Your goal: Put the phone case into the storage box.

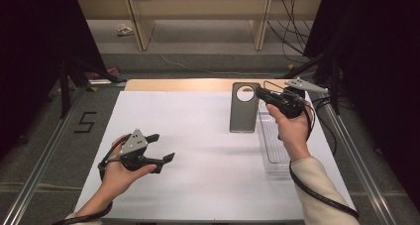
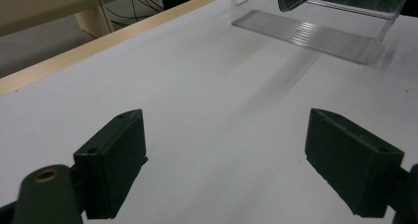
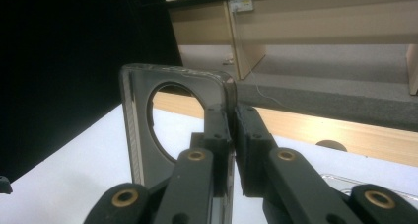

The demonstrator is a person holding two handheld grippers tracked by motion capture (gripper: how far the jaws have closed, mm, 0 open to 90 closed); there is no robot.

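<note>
The right gripper (image 1: pixel 265 94) was clamped on a grey phone case (image 1: pixel 244 108), its jaws pressed together on the case's edge beside the round camera cutout. In the right gripper view, the case (image 3: pixel 143 135) stood upright between the two black jaws, the edge pinched thinly between the pads. In the high view, the case hung above the far right part of the white table (image 1: pixel 198 136), just to the left of a clear plastic bin (image 1: pixel 273 145). The right hand (image 1: pixel 292 128) held its gripper over the bin's far end.

The left gripper (image 1: pixel 161 148) was spread wide and held nothing. In the left gripper view, its jaws stood well apart with bare white tabletop between them. The left hand (image 1: pixel 119 170) held it over the near left part of the table, well apart from the case and the bin (image 2: pixel 320 31).
</note>
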